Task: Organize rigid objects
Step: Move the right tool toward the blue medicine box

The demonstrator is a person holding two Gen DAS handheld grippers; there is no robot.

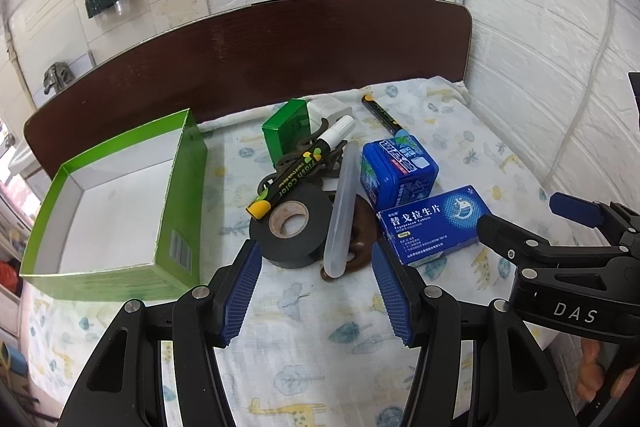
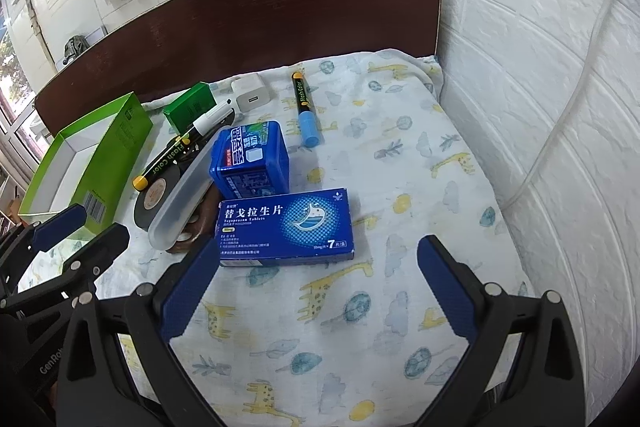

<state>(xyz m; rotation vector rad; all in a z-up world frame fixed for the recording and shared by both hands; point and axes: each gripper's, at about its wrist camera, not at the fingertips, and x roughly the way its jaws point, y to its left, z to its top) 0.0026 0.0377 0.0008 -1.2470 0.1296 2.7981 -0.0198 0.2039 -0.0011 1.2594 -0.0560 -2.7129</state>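
Bed (image 2: 400, 187) carries the clutter beside an empty green box (image 1: 120, 203); tablet carton (image 2: 286, 227), blue tin (image 2: 250, 159), tape roll (image 1: 290, 231) and markers overlap. Left gripper (image 1: 316, 291) and right gripper (image 2: 316, 291) hover, jaws spread, empty. Risk: grabbing the tape could tip the marker (image 1: 298, 171) lying across it

On the bed cloth (image 1: 312, 339), an open box (image 1: 120, 211) stands at the left, before the headboard (image 1: 256, 55). Right of it lies a tape roll (image 1: 292, 231), with a chalk marker (image 1: 304, 167) resting across its far edge. A plastic tube (image 1: 342, 211) lies just right of the roll. Further right stands a tin (image 1: 400, 171), and a tablet box (image 1: 432, 223) lies in front of it, touching it. Behind the heap stand a small carton (image 1: 286, 127) and a charger (image 2: 251, 93). A second marker (image 2: 305, 111) lies apart, at the far right.
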